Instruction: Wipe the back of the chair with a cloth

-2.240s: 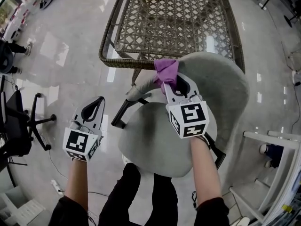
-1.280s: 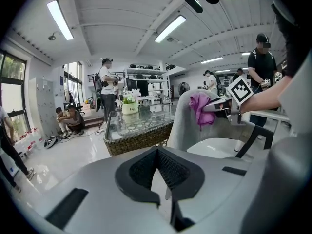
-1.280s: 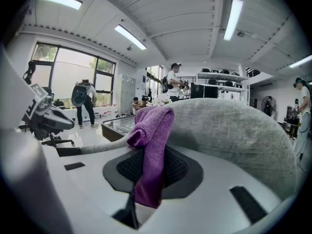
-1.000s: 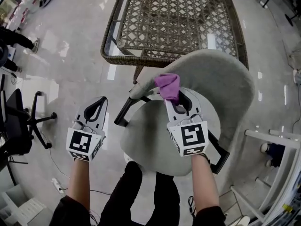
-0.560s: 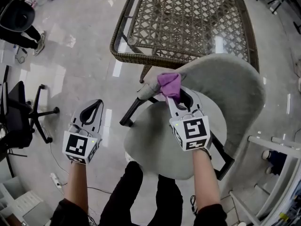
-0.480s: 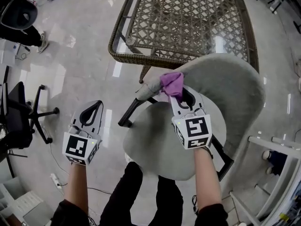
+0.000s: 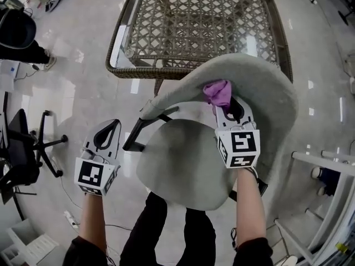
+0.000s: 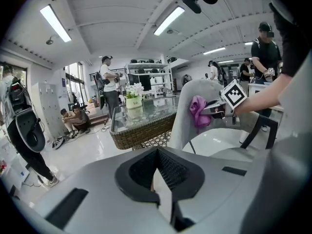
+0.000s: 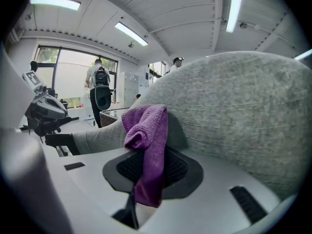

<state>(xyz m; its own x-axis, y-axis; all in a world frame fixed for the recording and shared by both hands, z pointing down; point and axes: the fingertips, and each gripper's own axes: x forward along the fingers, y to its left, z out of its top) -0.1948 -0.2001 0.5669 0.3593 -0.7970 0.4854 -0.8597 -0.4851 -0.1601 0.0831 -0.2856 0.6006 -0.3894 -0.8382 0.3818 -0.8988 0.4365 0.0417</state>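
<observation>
Head view: right tongs [image 7: 224,103] clamp a purple cloth [image 7: 217,91] against the inner face of the grey chair back [image 7: 266,87]. Left tongs [image 7: 112,124] hang well aside. Left gripper view: these tongs are closed, with nothing between them. Right gripper view: the cloth looks soft, light and limp, pinched mid-fold. Its length runs along the tongs, bunched end toward the chair back.

The scene is brightly and evenly lit by ceiling strip lights [image 8: 56,23], and daylight is admitted through a window [image 9: 73,77] at far left. Glare is thrown on the glossy floor [image 7: 64,87] and the glass tabletop [image 7: 250,44]. A soft shadow is cast by the cloth [image 9: 146,145] on the chair back [image 9: 234,111]. Both gripper views are bent fisheye-fashion and darkened at the corners.
</observation>
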